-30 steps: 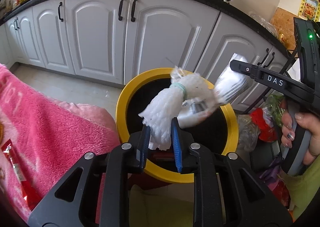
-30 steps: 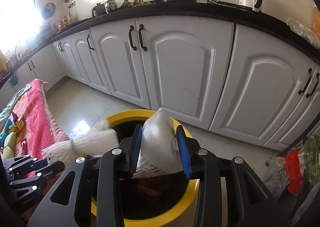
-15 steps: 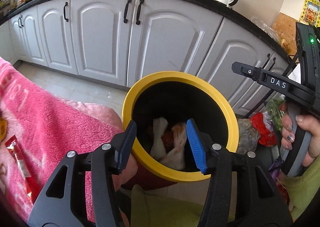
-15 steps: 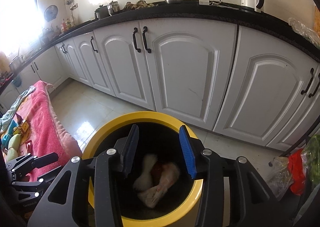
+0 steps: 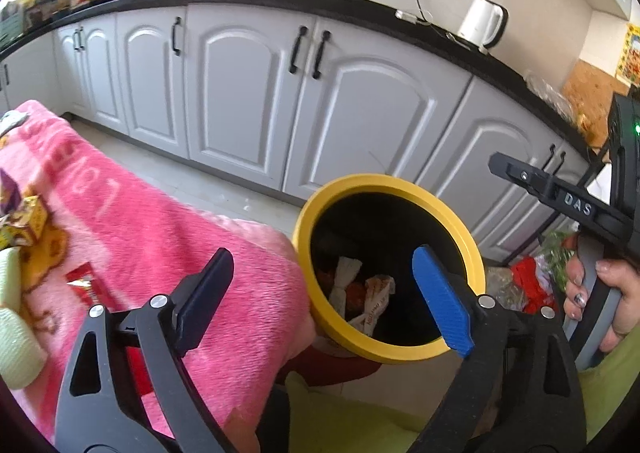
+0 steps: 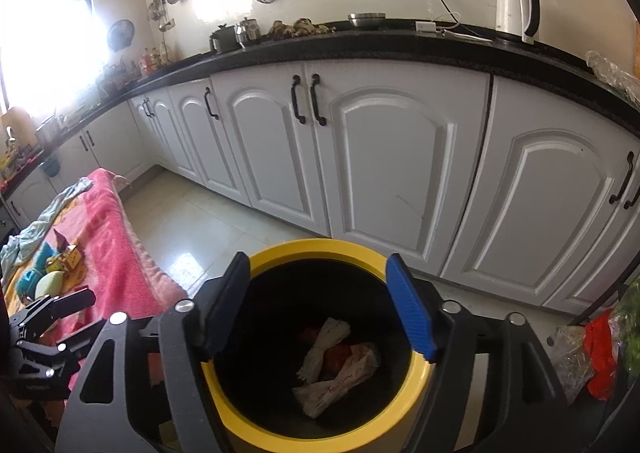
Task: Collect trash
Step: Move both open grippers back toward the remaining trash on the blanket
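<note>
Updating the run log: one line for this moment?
left hand-held gripper: open, empty | right hand-held gripper: open, empty | wrappers: in yellow-rimmed bin

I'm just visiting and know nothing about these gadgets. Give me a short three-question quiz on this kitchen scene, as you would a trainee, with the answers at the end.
1. True or false: the left gripper is clamped on a piece of trash.
2. Where do the crumpled white wrappers lie? A) on the pink fleece blanket B) inside the round yellow-rimmed black bin C) on the black countertop
3. Fill in: the white electric ______ stands on the countertop.

Key
1. False: its jaws have just been opening and nothing is between them. The right gripper is the same.
2. B
3. kettle
</note>
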Demonstrator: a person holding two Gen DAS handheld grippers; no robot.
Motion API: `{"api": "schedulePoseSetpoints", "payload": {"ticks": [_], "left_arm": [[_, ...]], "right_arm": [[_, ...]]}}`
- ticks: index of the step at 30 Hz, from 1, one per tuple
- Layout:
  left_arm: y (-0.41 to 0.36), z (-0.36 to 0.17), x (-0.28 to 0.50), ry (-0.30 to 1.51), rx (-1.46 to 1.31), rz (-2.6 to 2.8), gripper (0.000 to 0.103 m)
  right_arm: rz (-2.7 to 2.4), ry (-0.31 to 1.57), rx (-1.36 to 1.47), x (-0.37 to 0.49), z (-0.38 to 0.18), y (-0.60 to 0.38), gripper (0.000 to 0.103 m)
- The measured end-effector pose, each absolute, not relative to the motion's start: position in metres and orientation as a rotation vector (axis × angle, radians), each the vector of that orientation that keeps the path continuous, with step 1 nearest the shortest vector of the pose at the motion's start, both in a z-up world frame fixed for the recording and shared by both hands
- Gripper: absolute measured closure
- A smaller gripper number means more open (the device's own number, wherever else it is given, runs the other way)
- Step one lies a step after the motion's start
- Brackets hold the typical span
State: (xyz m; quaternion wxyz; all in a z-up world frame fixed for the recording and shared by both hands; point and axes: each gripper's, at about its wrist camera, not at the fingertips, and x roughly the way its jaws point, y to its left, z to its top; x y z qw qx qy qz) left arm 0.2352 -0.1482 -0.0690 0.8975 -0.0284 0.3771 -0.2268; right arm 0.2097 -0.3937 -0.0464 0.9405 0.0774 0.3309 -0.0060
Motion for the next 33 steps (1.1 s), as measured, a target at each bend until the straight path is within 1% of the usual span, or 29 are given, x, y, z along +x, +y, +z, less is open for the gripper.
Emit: {"api": "schedulePoseSetpoints", "payload": {"ticks": [2, 5, 7, 10, 22, 33], "left_arm": [[-0.14, -0.064, 0.234, 0.771, -0.067, -0.447, 0.015], [-0.126, -0.055, 0.231, 0.747, -0.083, -0.421, 0.012], [-0.118, -0.05, 0.228, 0.732, -0.091, -0.402, 0.011], [-0.106, -0.043, 0.225, 0.715, -0.108, -0.372, 0.011], [-0.044, -0.023, 0.209, 0.661, -0.193, -0.262, 0.011], [0.001, -0.013, 0.19, 0.623, -0.212, -0.186, 0.011]], "right_arm": [[0.003, 0.667, 0.153, 0.208, -0.042, -0.388, 0.03], [0.032, 0.652, 0.153, 0.203, -0.035, -0.378, 0.025], [0.051, 0.643, 0.145, 0.2, -0.03, -0.371, 0.022], [0.072, 0.63, 0.134, 0.195, -0.024, -0.359, 0.02], [0.167, 0.593, 0.089, 0.179, -0.002, -0.315, 0.018], [0.267, 0.578, 0.022, 0.166, 0.009, -0.267, 0.016]]}}
